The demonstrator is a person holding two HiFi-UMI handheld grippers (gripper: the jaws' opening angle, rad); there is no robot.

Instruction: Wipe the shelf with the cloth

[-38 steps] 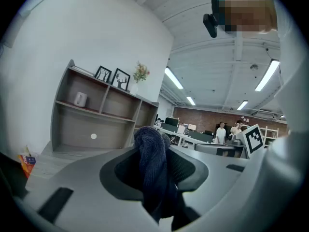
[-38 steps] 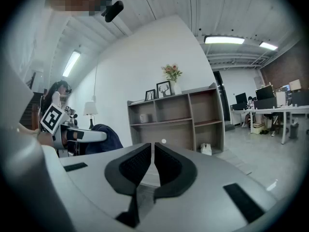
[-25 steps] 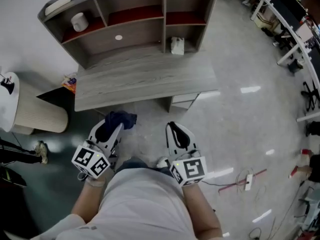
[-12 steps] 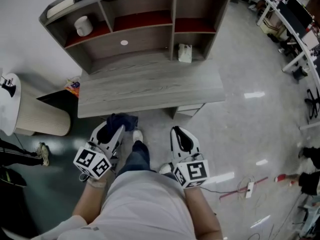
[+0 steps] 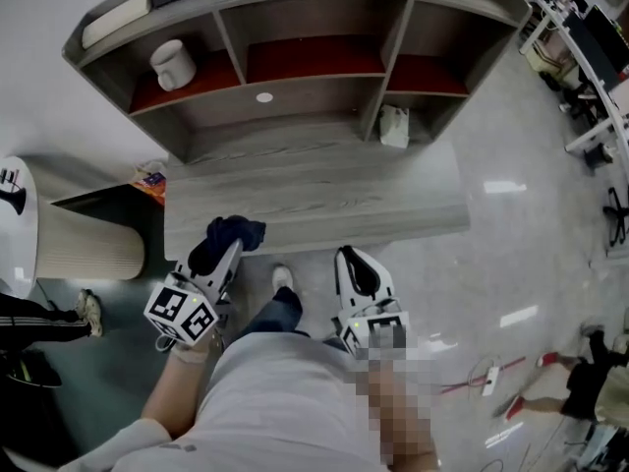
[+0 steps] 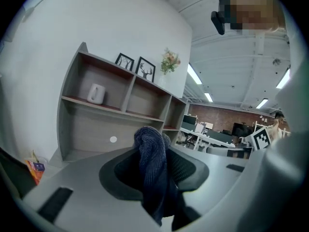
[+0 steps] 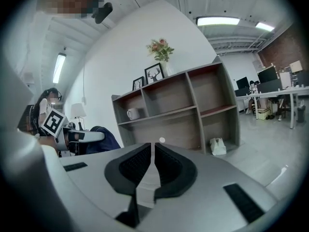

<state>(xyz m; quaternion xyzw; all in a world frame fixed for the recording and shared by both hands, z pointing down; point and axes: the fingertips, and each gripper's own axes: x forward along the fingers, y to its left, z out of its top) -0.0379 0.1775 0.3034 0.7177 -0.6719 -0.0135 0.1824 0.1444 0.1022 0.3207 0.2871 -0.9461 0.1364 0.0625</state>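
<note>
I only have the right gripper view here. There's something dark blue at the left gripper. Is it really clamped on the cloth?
Observer: Yes. The left gripper view shows the left gripper shut on the dark blue cloth, which bunches up past the pads.
Operator: Where is it against the desk?
Observer: In the head view the cloth appears at the desk front edge, near its left end, short of the shelf unit compartments.
</note>
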